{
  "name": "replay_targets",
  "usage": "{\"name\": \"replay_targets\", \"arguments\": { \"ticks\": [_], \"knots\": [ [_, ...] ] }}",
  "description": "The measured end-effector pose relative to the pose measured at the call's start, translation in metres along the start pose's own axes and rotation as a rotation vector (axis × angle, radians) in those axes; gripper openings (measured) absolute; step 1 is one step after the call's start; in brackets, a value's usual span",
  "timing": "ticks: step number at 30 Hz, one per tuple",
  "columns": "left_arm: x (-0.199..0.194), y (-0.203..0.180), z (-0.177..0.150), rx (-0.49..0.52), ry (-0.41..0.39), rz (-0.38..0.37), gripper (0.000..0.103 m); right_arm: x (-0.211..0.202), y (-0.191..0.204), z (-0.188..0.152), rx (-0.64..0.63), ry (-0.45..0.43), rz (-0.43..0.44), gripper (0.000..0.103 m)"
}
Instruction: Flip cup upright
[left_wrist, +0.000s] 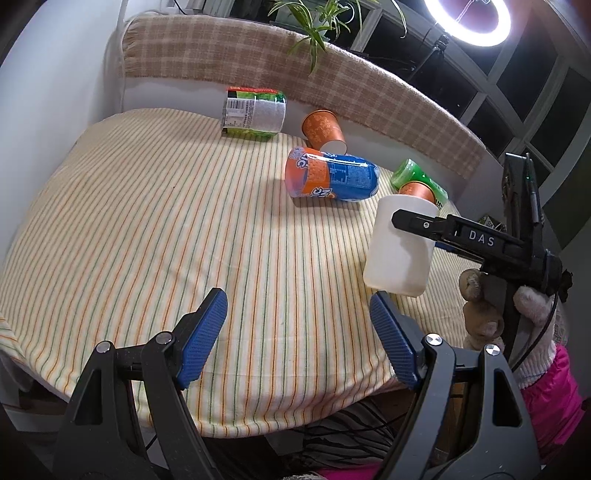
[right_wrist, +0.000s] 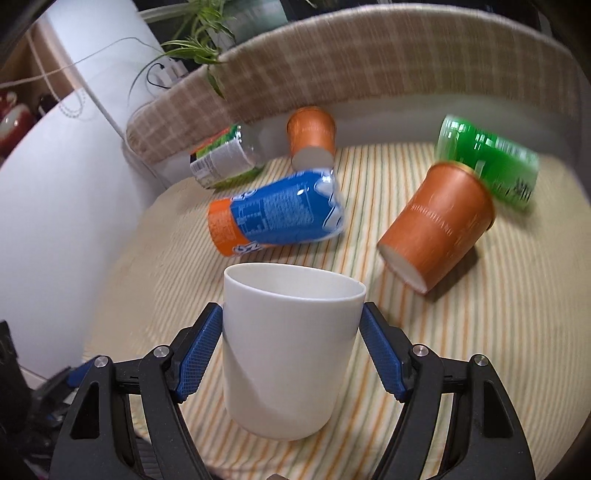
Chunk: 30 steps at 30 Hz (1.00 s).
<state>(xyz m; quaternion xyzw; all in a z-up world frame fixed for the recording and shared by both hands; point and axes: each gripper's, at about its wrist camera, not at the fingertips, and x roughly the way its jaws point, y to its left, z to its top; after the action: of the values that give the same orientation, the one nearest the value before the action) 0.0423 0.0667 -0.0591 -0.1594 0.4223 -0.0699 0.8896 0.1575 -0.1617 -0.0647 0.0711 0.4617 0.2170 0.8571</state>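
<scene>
A plain white cup (right_wrist: 291, 350) is held between the blue pads of my right gripper (right_wrist: 291, 350), mouth up and slightly tilted, above the striped tablecloth (right_wrist: 406, 332). In the left wrist view the same cup (left_wrist: 400, 245) hangs at the right, clamped by the right gripper's black finger (left_wrist: 424, 223). My left gripper (left_wrist: 297, 332) is open and empty over the near part of the table, left of the cup.
Lying on the cloth are two orange paper cups (right_wrist: 439, 221) (right_wrist: 312, 134), a blue and orange bottle (right_wrist: 277, 218), a green can (right_wrist: 491, 162) and a green-labelled jar (right_wrist: 225, 158). A checked cushion back (left_wrist: 258, 51) borders the far side. A ring light (left_wrist: 467, 20) is up right.
</scene>
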Motion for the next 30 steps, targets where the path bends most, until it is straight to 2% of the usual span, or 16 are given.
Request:
{"name": "replay_targets", "arguments": {
  "ticks": [5,11,18,30],
  "knots": [
    [-0.003,-0.001,-0.001,0.001,-0.004,-0.006,0.082,-0.004,0.009,0.001,-0.083,-0.072,-0.079,0.075],
    [-0.005,0.000,0.000,-0.005,-0.010,-0.001,0.082,0.001,0.018,0.003,-0.167,-0.132,-0.123,0.075],
    [-0.005,-0.001,-0.001,0.002,-0.009,0.000,0.082,0.002,0.025,-0.008,-0.237,-0.194,-0.156,0.075],
    [-0.002,-0.006,-0.002,0.015,-0.005,-0.003,0.082,-0.014,0.032,-0.028,-0.283,-0.228,-0.175,0.075]
  ]
}}
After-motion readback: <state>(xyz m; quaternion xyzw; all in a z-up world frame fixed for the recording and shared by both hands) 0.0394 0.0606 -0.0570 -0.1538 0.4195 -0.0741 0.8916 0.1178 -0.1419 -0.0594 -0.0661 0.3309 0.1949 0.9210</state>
